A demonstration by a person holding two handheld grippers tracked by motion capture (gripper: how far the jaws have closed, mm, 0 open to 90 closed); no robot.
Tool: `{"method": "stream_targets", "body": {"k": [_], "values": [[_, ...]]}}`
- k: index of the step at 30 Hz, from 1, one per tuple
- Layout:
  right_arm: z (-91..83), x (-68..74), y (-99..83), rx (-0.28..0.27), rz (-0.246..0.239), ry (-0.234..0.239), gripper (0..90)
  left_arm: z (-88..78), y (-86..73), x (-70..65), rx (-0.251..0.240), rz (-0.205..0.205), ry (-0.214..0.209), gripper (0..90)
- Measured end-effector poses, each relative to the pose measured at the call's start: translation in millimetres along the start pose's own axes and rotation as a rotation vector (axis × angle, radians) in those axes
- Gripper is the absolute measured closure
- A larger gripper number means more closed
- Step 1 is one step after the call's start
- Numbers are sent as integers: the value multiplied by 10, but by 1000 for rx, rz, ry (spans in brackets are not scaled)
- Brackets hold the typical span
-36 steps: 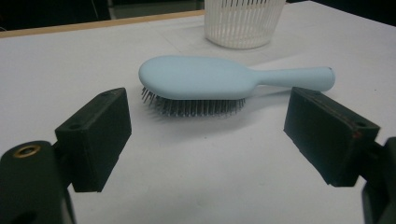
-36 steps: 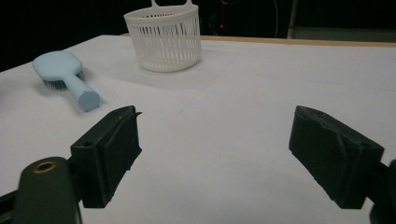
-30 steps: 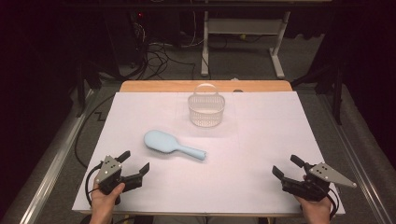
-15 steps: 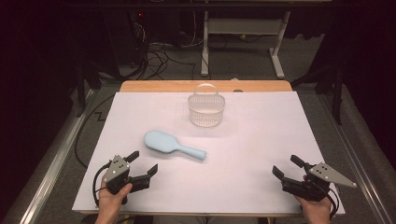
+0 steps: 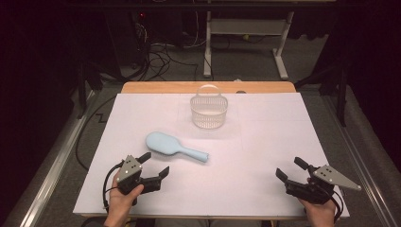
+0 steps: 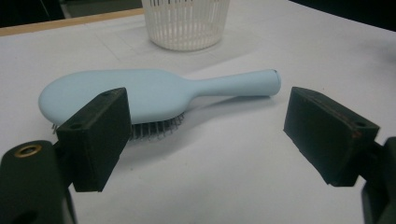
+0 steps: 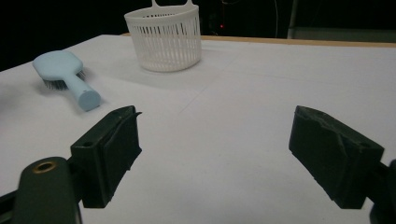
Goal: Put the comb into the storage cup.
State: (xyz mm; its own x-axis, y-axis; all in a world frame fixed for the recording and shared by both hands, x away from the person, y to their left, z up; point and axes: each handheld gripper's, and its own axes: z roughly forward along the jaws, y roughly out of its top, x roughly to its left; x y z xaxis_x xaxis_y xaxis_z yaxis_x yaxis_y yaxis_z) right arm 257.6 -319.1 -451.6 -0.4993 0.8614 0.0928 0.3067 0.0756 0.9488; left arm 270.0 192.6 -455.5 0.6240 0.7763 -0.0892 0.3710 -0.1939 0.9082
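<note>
White plastic basket [image 5: 208, 112] stands at the far middle of the tabletop [image 5: 265, 156], nothing visible inside (slatted walls). The light blue hairbrush [image 5: 175, 147] lies bristles down, near-left of it. The left gripper [image 5: 152, 166], jaws wide, has moved closer to the brush; the right gripper [image 5: 291, 169] stays wide, near-right.

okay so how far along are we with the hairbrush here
Nothing looks done yet: the blue hairbrush lies bristles-down on the table, apart from the white basket. In hand: the left gripper, open, is near the brush. Left: grasping and moving it, probably into the basket.
</note>
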Motion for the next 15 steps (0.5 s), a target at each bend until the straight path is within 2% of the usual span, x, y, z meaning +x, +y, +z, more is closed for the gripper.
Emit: {"method": "stream_targets", "body": {"k": [15], "values": [[1,0,0,0,-3,4,168,120,61,-95,17,5,-41,167]]}}
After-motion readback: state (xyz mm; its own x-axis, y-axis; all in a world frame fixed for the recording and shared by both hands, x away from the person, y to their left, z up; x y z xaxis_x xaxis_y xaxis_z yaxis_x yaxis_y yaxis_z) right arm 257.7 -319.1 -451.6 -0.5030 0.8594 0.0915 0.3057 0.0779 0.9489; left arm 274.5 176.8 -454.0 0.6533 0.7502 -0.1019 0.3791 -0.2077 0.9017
